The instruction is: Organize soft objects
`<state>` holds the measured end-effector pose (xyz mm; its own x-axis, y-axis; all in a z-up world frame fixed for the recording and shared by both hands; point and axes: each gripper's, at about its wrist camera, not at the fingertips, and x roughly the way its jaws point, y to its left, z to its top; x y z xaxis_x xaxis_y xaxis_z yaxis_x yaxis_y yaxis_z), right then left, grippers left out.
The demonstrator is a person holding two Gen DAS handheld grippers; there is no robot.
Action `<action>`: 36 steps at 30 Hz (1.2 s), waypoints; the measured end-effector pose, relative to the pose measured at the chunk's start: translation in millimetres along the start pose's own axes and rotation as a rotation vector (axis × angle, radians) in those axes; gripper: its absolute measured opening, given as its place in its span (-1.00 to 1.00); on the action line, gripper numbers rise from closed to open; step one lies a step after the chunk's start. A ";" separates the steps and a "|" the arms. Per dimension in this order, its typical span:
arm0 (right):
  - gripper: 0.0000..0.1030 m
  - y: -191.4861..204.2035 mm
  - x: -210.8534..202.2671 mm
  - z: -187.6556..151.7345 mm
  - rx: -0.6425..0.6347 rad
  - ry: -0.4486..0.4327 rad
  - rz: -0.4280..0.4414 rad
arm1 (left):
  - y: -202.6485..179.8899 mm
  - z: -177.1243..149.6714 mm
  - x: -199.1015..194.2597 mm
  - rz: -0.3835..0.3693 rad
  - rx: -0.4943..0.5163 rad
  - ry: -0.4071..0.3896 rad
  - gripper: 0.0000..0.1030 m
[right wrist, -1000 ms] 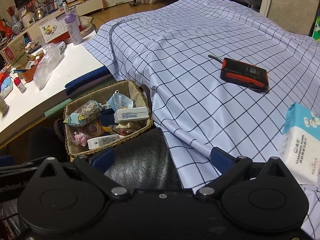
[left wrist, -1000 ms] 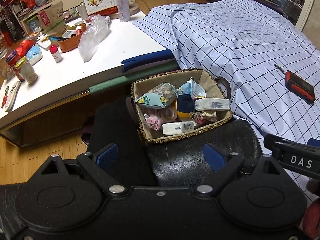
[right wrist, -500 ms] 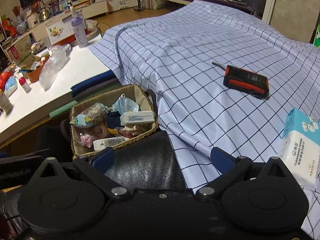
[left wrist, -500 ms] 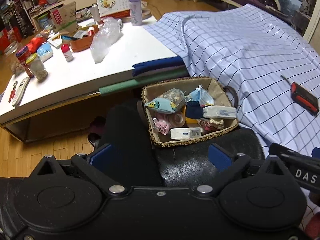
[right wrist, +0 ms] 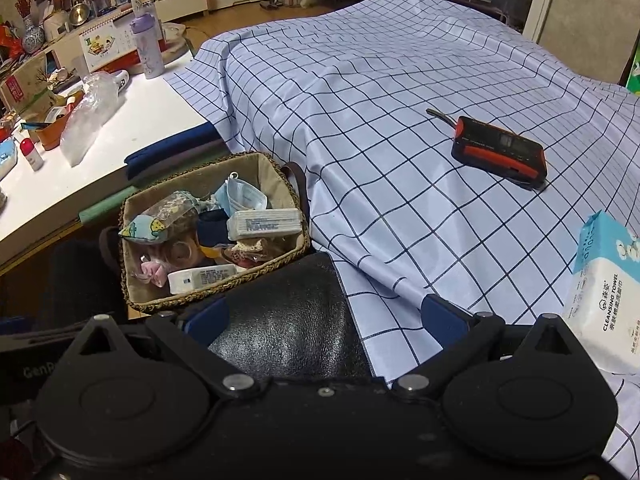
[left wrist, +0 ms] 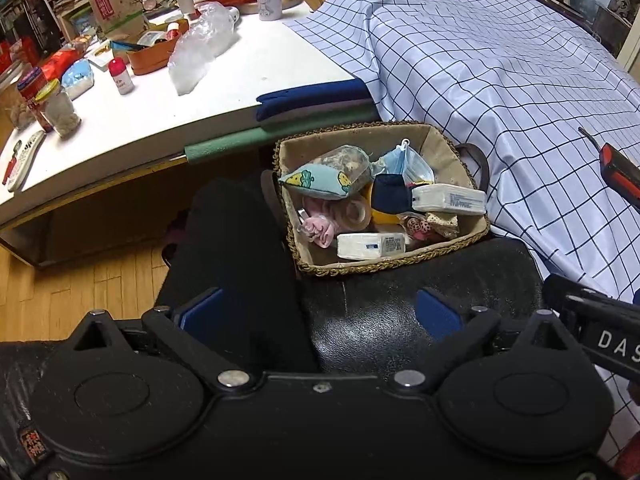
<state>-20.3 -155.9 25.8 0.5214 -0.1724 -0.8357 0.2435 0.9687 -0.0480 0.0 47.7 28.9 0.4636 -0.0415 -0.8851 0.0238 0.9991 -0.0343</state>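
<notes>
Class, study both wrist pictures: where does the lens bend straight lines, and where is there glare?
Left wrist view: the white table's edge bows in a curve, and glare shines on the black leather surface. Right wrist view: the checked cloth's grid lines bulge, with a sheen on the same leather.

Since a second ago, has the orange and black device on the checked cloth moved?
No. The orange and black device sits on the same squares of the checked cloth; only the camera view shifted.
</notes>
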 end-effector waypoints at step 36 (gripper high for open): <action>0.99 -6.3 8.2 -3.3 -0.001 0.016 -0.015 | -0.5 -3.8 10.8 -0.012 -0.003 0.040 0.89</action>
<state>-20.3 -162.9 17.5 0.5046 -0.1836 -0.8436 0.2501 0.9663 -0.0607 1.6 46.7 17.6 0.4275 -0.0528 -0.9025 0.0264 0.9986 -0.0459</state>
